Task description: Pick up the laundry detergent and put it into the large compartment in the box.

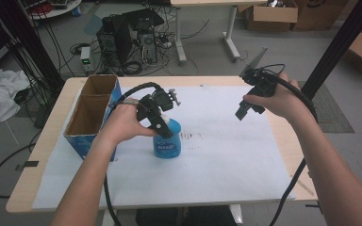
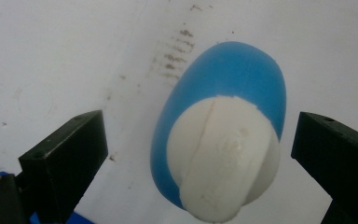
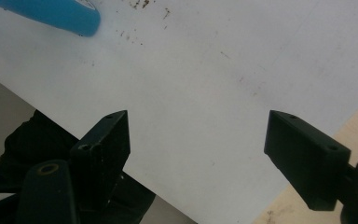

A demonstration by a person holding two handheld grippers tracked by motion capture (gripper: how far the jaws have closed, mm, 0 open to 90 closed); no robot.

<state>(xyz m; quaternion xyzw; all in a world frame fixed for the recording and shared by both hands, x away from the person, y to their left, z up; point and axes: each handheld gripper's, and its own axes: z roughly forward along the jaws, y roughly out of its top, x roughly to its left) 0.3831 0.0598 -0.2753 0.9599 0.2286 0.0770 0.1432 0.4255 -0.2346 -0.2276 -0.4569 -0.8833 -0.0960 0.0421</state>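
Observation:
A blue bottle (image 1: 168, 145) with a white cap stands upright on the white paper near the table's middle. Seen from above in the left gripper view, the blue bottle (image 2: 242, 79) and its white cap (image 2: 221, 154) lie between the two black jaws, which stand wide apart on either side without touching. My left gripper (image 1: 162, 123) hovers open right over the bottle's top. My right gripper (image 1: 246, 111) is held in the air over the paper's right part, open with nothing between its jaws. In the right gripper view the blue bottle (image 3: 56, 14) lies at the top left.
An open blue cardboard box (image 1: 92, 113) stands at the table's left, close to my left hand. White paper (image 1: 217, 160) covers most of the wooden table (image 1: 283, 136), with small brown smudges (image 1: 191, 136) right of the bottle. A black frame post (image 1: 334, 47) rises at the right.

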